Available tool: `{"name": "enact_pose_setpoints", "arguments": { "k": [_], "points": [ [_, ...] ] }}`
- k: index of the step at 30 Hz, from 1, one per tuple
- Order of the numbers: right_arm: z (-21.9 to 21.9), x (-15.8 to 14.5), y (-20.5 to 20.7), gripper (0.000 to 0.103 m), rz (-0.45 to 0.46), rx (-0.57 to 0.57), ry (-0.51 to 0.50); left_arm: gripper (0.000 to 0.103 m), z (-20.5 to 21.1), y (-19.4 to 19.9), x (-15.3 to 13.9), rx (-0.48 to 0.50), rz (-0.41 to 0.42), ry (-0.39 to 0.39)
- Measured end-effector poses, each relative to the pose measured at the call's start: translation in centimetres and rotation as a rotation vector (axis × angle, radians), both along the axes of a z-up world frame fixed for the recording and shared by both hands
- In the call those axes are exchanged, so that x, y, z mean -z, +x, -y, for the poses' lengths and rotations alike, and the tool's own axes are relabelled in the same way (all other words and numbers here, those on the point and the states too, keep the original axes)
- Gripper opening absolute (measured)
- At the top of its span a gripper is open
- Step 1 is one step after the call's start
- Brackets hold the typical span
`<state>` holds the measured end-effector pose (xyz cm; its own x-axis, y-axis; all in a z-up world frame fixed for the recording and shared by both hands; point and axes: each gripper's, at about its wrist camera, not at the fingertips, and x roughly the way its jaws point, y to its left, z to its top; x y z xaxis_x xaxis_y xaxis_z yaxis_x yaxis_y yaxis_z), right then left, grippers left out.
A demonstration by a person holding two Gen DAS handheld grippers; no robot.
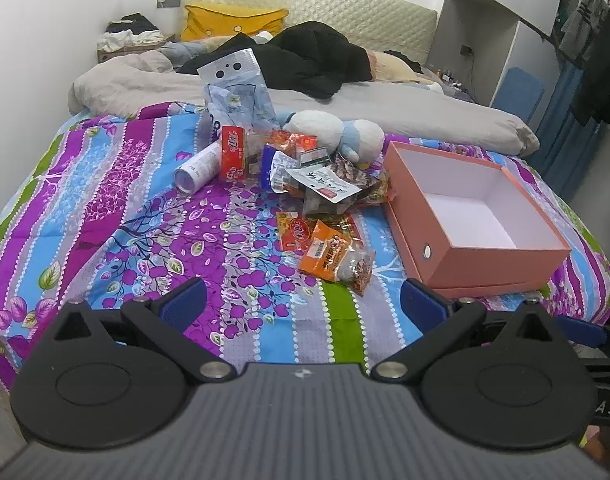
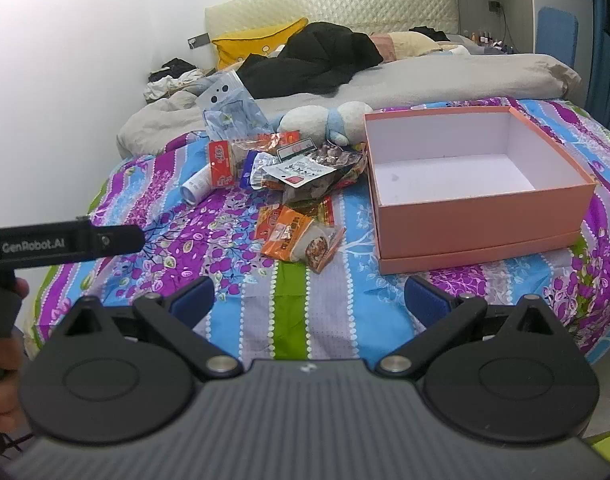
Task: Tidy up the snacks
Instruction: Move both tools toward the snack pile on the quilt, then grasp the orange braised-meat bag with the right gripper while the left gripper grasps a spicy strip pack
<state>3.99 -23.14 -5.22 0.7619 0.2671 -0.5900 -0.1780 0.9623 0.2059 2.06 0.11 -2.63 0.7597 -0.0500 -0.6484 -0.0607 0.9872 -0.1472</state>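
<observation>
Blue-padded and spread wide, the left gripper (image 1: pixel 303 300) and right gripper (image 2: pixel 309 300) both hover empty above the floral purple bedspread (image 1: pixel 153 216). At twelve o'clock, nearest, lies the orange crinkly snack packet (image 2: pixel 295 240); pinch it flat across its middle. Beyond it sits the heap of foil snack bags (image 2: pixel 301 172), and at two o'clock the open salmon-pink cardboard box (image 2: pixel 481 224) waits, nothing in it.

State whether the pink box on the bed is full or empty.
Empty: the pink box shows only its bare white floor; the snacks lie beside it.
</observation>
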Motion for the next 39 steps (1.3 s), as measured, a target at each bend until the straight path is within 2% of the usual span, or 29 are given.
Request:
{"name": "enact_pose_setpoints", "arguments": {
  "k": [9, 18, 29, 36, 39],
  "points": [
    [-0.3, 0.5, 0.5, 0.103, 0.014, -0.007, 0.004, 0.103, -0.8, 0.5, 0.7, -0.013, -0.004, -0.005],
    [-1.6, 2.1, 1.9, 0.103, -0.017, -0.040, -0.011, 0.103, -1.5, 2.7, 2.4, -0.008, -0.039, -0.014],
    [-2.9, 4.2, 5.4, 0.103, 0.010, -0.064, 0.001, 0.103, -2.4, 8.0, 5.4, 0.051, -0.093, 0.001],
    [-4.0, 6.3, 8.0, 0.101, 0.014, -0.108, -0.039, 0.103, -3.4, 11.9, 8.0, 0.062, -0.131, 0.003],
    [-4.4, 6.9, 8.9, 0.098, 0.013, -0.127, -0.054, 0.103, -3.8, 13.4, 9.1, 0.071, -0.140, -0.001]
  ]
}}
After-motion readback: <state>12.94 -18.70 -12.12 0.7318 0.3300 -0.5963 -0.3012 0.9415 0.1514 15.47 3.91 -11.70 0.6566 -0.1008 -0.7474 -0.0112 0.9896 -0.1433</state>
